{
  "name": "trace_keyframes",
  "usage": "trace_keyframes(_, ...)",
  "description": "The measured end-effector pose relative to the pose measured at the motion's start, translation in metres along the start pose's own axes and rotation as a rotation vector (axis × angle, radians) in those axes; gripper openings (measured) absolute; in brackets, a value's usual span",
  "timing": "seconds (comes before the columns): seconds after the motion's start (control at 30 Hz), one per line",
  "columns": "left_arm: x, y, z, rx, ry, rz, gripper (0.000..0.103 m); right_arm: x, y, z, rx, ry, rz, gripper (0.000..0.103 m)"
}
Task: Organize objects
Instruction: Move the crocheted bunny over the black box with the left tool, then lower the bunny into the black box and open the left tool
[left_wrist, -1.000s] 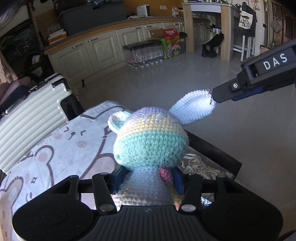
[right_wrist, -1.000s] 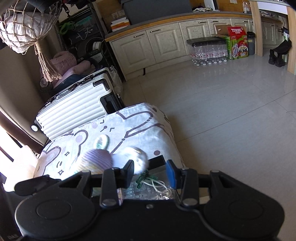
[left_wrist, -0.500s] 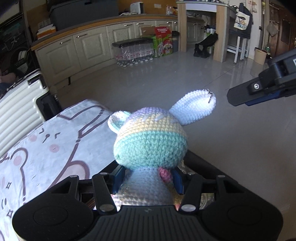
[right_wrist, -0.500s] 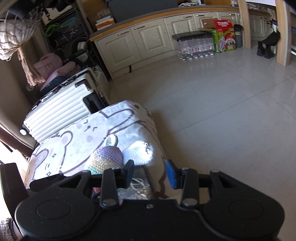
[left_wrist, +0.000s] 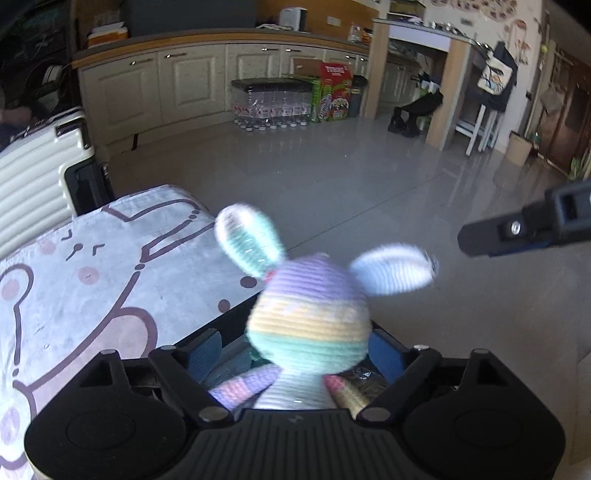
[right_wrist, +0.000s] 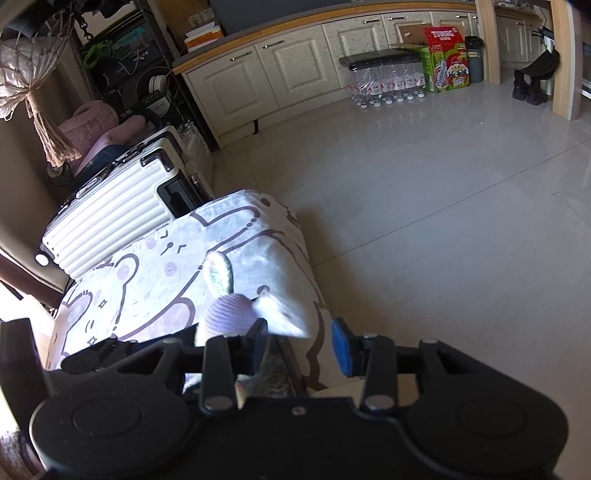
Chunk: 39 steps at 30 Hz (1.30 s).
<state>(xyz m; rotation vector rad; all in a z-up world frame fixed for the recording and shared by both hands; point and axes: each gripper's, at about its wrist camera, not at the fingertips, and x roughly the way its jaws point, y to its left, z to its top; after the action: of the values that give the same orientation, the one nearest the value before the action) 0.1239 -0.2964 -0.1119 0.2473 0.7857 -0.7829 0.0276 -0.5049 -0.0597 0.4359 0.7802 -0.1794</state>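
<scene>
Lying at far left, the ribbed white suitcase (left_wrist: 35, 177) borders the bear-print cloth (left_wrist: 92, 280). Left gripper (left_wrist: 295, 352): jaws opening, blue pads clear of the crocheted bunny (left_wrist: 308, 325) standing blurred between them, above the black bin's rim (left_wrist: 225, 321). Right gripper (right_wrist: 301, 345): jaws partly spread, nothing between them, with the bunny just left of its left finger.
</scene>
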Motion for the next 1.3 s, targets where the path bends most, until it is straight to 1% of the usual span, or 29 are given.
trace_keyframes(0.13,-0.017,0.012,0.0,-0.014,0.008,0.008,0.085,0.001,0.008,0.0,-0.01,0.014,0.023,0.04)
trace_keyframes(0.27,-0.028,0.022,-0.002,-0.039,0.045,0.009,0.075,0.003,0.018,-0.002,-0.017,0.032,0.035,0.04)
trace_keyframes(0.33,-0.031,0.028,-0.004,-0.055,0.063,0.007,0.067,0.003,0.022,-0.002,-0.021,0.035,0.04,0.04)
trace_keyframes(0.4,-0.032,0.029,-0.006,-0.059,0.077,0.005,0.063,0.004,0.024,-0.002,-0.015,0.042,0.044,0.04)
trace_keyframes(0.47,-0.034,0.029,-0.008,-0.056,0.091,0.006,0.056,0.005,0.025,-0.003,-0.003,0.054,0.042,0.04)
trace_keyframes(0.53,-0.034,0.029,-0.009,-0.051,0.109,0.011,0.054,0.007,0.024,-0.002,0.009,0.067,0.035,0.04)
trace_keyframes(0.7,-0.044,0.029,-0.011,-0.054,0.127,0.034,0.054,0.002,0.028,-0.004,0.009,0.073,0.028,0.04)
trace_keyframes(0.87,-0.065,0.03,-0.01,-0.069,0.114,0.086,0.054,-0.009,0.039,-0.008,-0.014,0.056,0.039,0.04)
trace_keyframes(1.0,-0.087,0.032,-0.011,-0.104,0.096,0.123,0.055,-0.02,0.049,-0.011,-0.041,0.038,0.035,0.04)
trace_keyframes(1.07,-0.098,0.032,-0.012,-0.127,0.091,0.133,0.058,-0.028,0.054,-0.013,-0.05,0.031,0.038,0.041)
trace_keyframes(1.13,-0.11,0.03,-0.013,-0.142,0.083,0.14,0.063,-0.037,0.059,-0.016,-0.058,0.023,0.037,0.042)
trace_keyframes(1.2,-0.122,0.027,-0.014,-0.149,0.07,0.147,0.065,-0.046,0.063,-0.019,-0.064,0.013,0.039,0.044)
trace_keyframes(1.3,-0.138,0.023,-0.016,-0.167,0.053,0.158,0.069,-0.061,0.07,-0.025,-0.076,-0.002,0.034,0.045)
